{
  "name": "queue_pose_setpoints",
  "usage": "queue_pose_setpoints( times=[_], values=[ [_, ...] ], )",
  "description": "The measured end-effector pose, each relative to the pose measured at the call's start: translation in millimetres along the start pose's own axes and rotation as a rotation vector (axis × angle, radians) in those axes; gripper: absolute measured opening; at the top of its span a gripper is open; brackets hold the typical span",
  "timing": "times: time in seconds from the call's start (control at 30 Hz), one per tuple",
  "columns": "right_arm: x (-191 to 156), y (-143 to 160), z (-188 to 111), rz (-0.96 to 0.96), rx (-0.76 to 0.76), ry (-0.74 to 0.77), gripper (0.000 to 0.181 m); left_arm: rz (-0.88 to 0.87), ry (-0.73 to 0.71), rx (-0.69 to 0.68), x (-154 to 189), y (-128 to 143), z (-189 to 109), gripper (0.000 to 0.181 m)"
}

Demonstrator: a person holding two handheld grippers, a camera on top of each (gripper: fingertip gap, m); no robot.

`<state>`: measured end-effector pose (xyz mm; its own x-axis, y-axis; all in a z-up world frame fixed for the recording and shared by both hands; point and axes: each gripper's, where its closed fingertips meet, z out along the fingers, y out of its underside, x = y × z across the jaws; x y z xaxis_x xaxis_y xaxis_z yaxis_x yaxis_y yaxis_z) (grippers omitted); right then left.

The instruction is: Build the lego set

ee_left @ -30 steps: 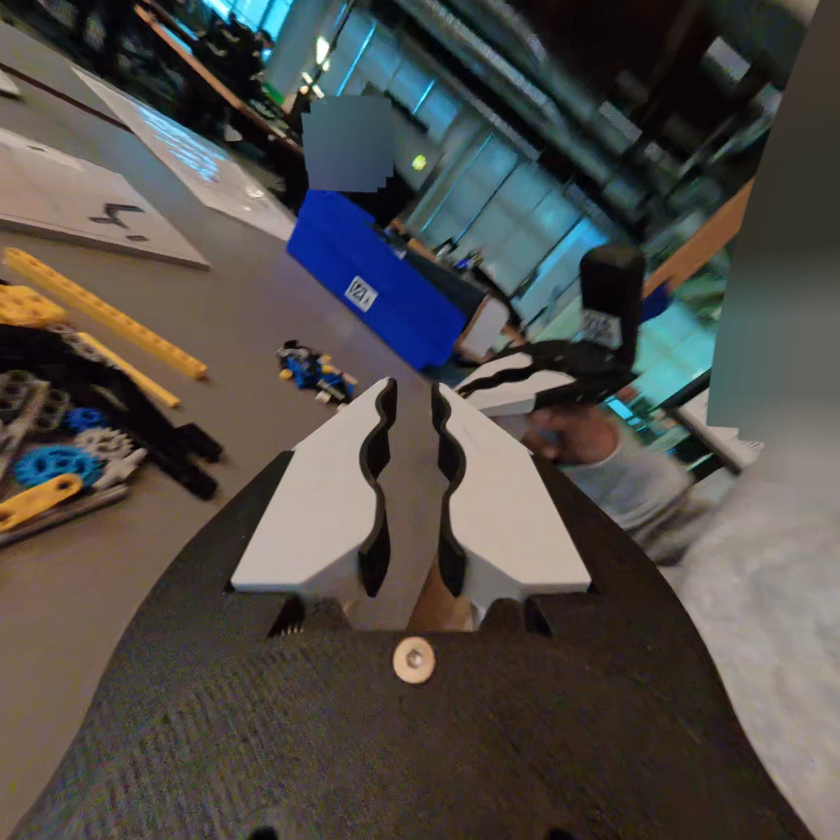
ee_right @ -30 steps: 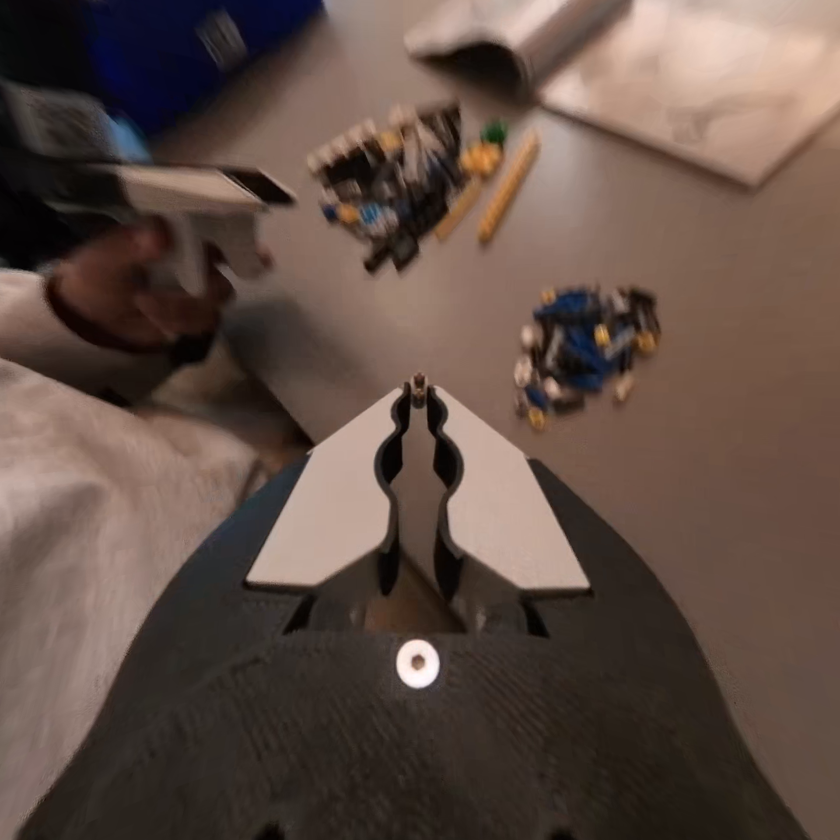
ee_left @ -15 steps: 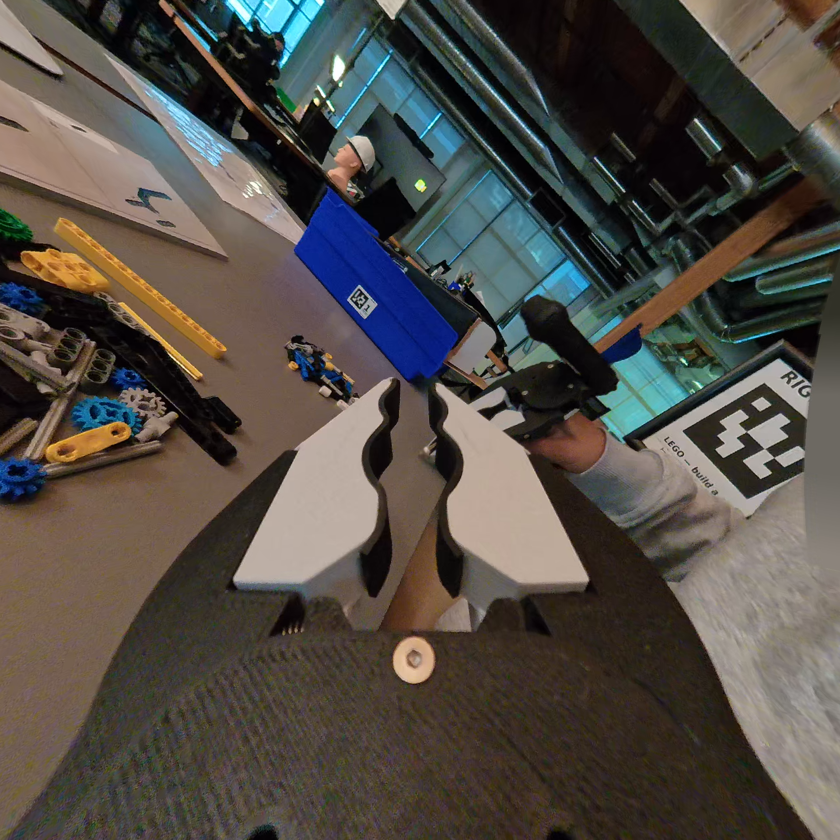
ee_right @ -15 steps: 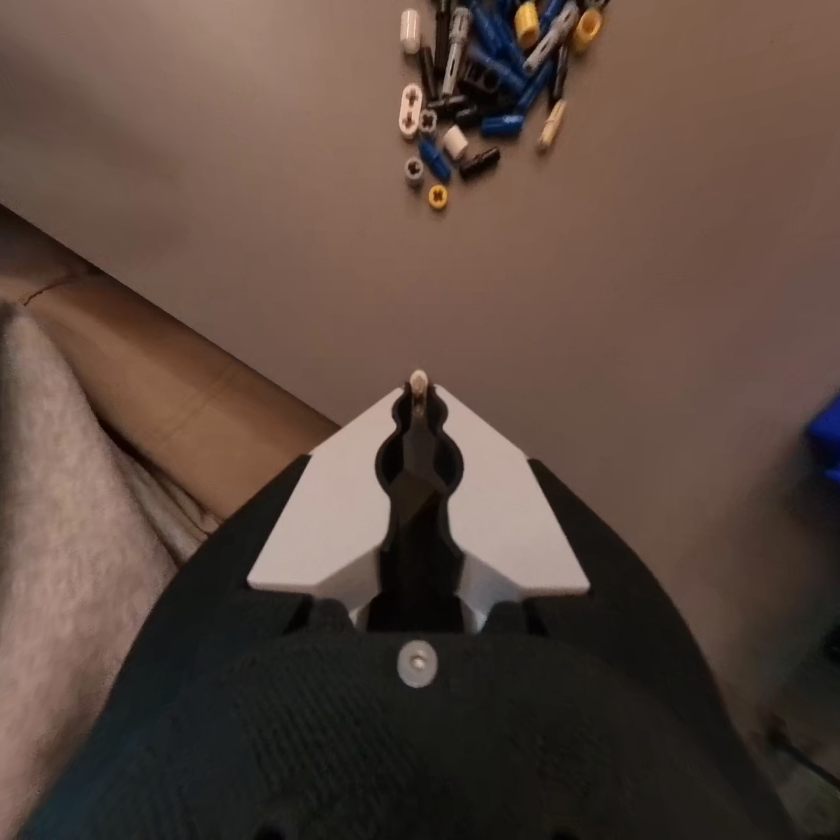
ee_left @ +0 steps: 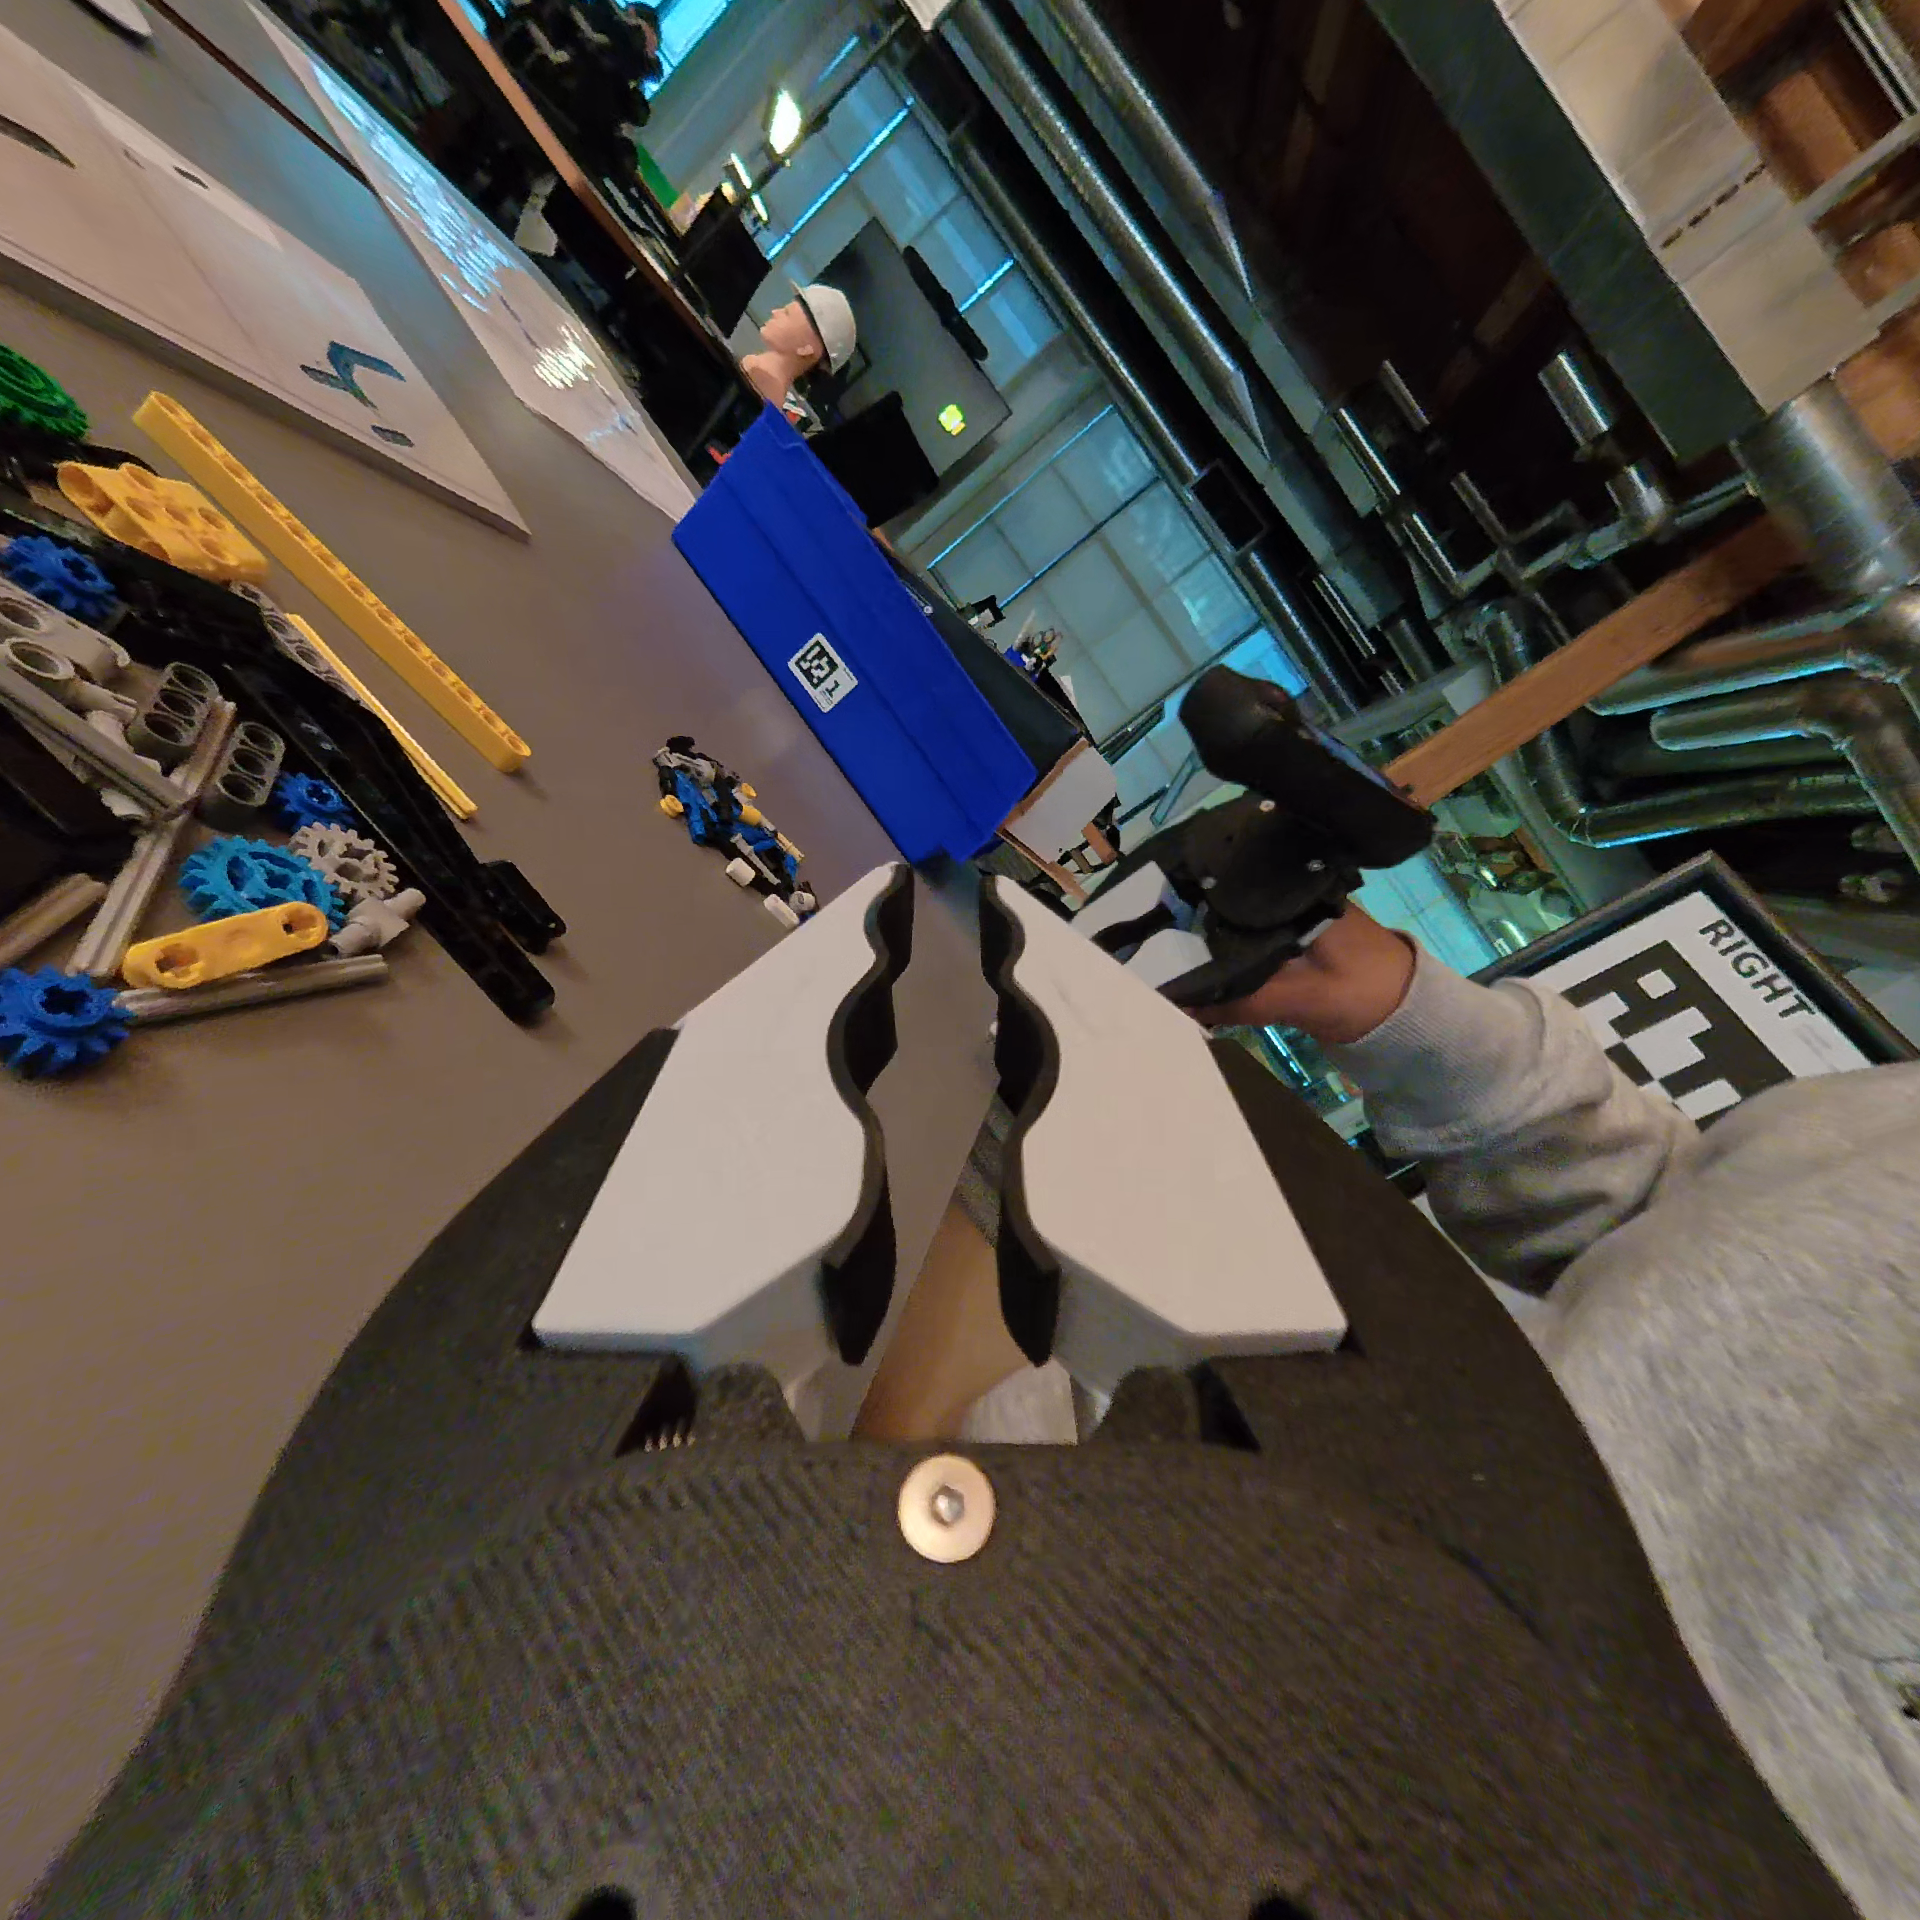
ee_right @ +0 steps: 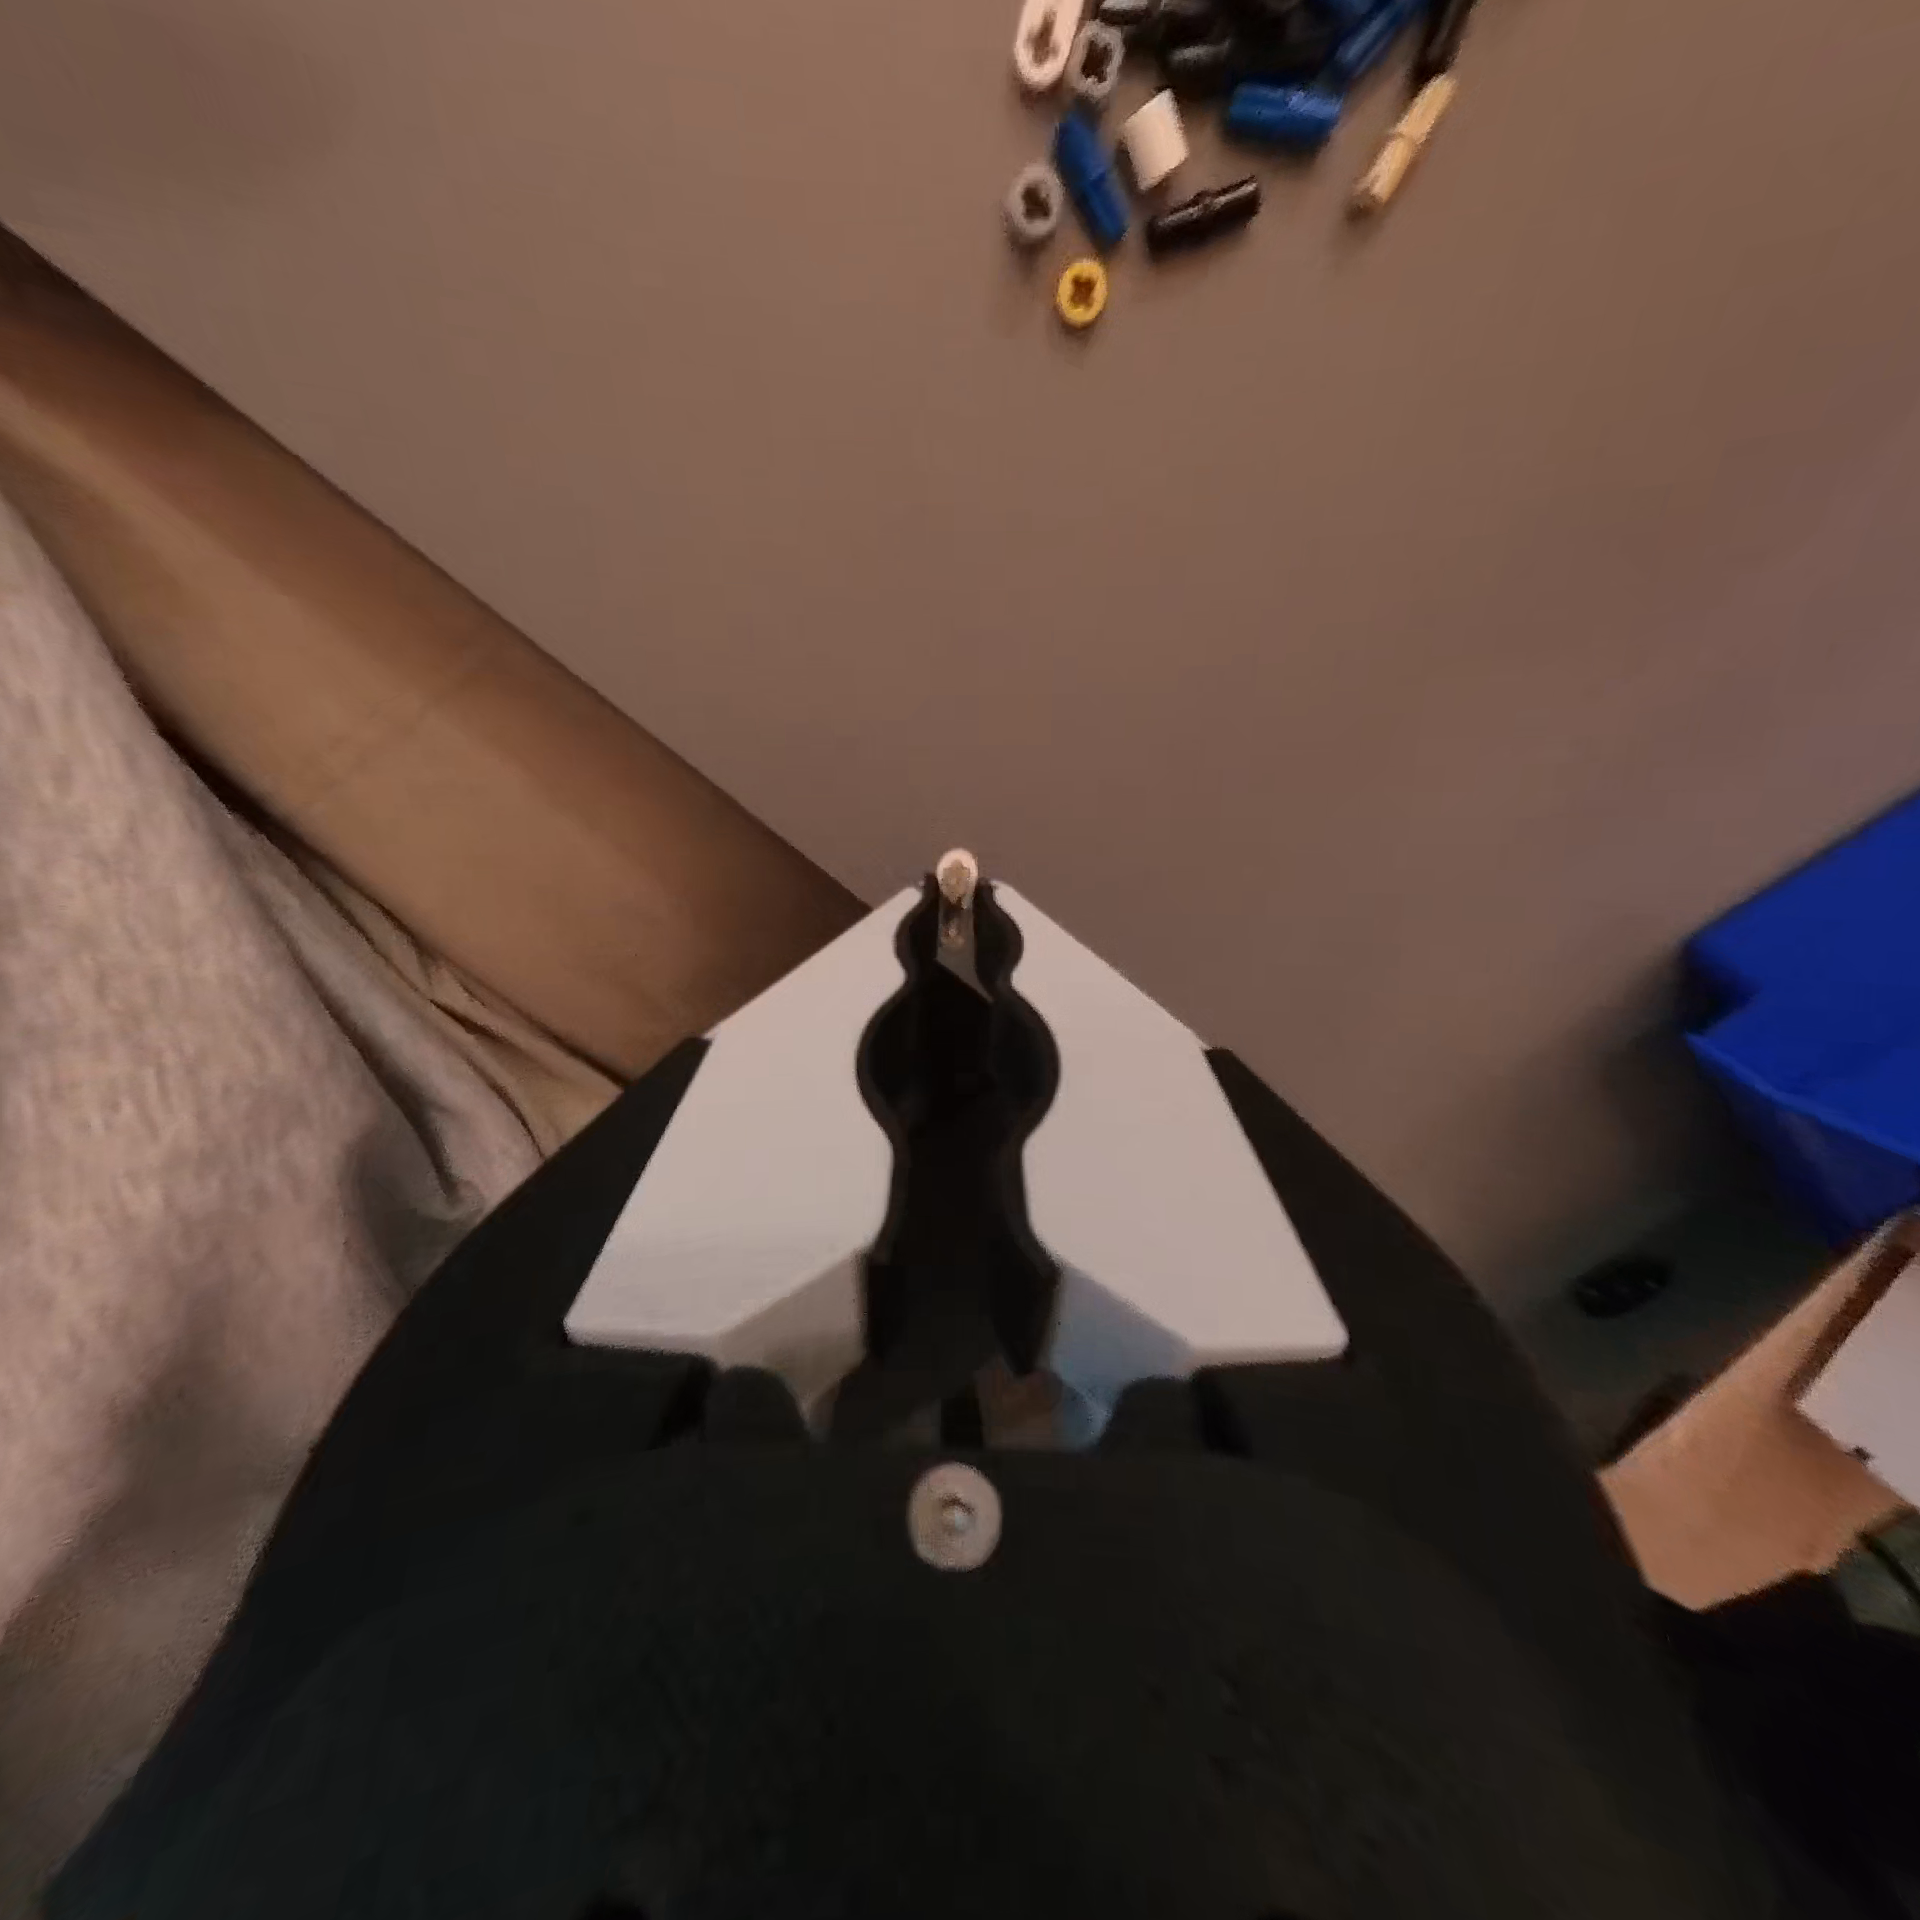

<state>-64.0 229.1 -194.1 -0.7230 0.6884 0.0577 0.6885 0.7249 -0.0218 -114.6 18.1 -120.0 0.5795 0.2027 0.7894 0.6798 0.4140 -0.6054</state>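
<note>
My left gripper is open and empty, held low over the table's near edge. To its left lies a heap of lego parts: yellow beams, black beams, blue and grey gears, grey axles. A small pile of pins lies farther ahead. My right gripper is shut on a small tan pin that pokes out at the tips, above bare table near the edge. The small pin pile shows at the top of the right wrist view. The right gripper also shows in the left wrist view, at the right.
A blue bin stands at the table's far right; its corner shows in the right wrist view. White instruction sheets lie at the back left. My grey sleeve and the wooden table edge are close by. There is about 25 cm between the tips of the two grippers.
The right gripper swung away from the left hand towards the table edge, still holding the pin, then moved closer to the table. The left gripper tilted a little; its jaws stay open.
</note>
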Motion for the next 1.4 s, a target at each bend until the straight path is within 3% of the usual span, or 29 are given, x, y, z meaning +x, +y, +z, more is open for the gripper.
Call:
queue_pose_setpoints(
  times=[0.03, 0.13, 0.3, 0.4, 0.57, 0.9, 1.03, 1.27, 1.4],
  values=[
    [0.8, 1.5, 4.2, -0.021, -0.035, -0.001, 0.005, -0.002, 0.001, -0.003, 0.3, 0.7, 0.4, 0.011],
    [8.8, 9.4, 17.7, -0.091, -0.139, 0.022, 0.005, 0.004, -0.004, -0.011, -0.1, 2.0, 0.8, 0.011],
    [10.1, 6.1, 2.3, -0.108, -0.169, 0.015, 0.005, -0.001, -0.008, -0.007, -1.8, 0.5, -0.4, 0.012],
    [6.5, 13.4, 17.9, -0.122, -0.229, 0.0, 0.006, -0.014, -0.005, -0.002, -2.3, -0.5, -0.9, 0.012],
    [5.8, 7.9, 6.3, -0.133, -0.229, 0.008, 0.005, -0.032, -0.002, -0.005, -3.3, -0.3, -1.6, 0.012],
    [5.2, 17.0, 18.0, -0.155, -0.319, -0.026, 0.005, -0.036, -0.009, -0.002, -5.7, -1.7, -2.1, 0.012],
    [8.5, 9.9, 10.4, -0.184, -0.32, -0.008, 0.004, -0.05, -0.006, -0.011, -6.4, -0.2, -1.5, 0.012],
    [12.4, 25.5, 0.7, -0.224, -0.44, -0.001, 0.004, -0.057, -0.015, -0.012, -9.2, -0.9, -2.4, 0.012],
    [11.9, 24.9, 17.3, -0.265, -0.529, -0.009, 0.002, -0.062, -0.008, -0.015, -8.1, -0.6, -2.2, 0.012]
  ],
)
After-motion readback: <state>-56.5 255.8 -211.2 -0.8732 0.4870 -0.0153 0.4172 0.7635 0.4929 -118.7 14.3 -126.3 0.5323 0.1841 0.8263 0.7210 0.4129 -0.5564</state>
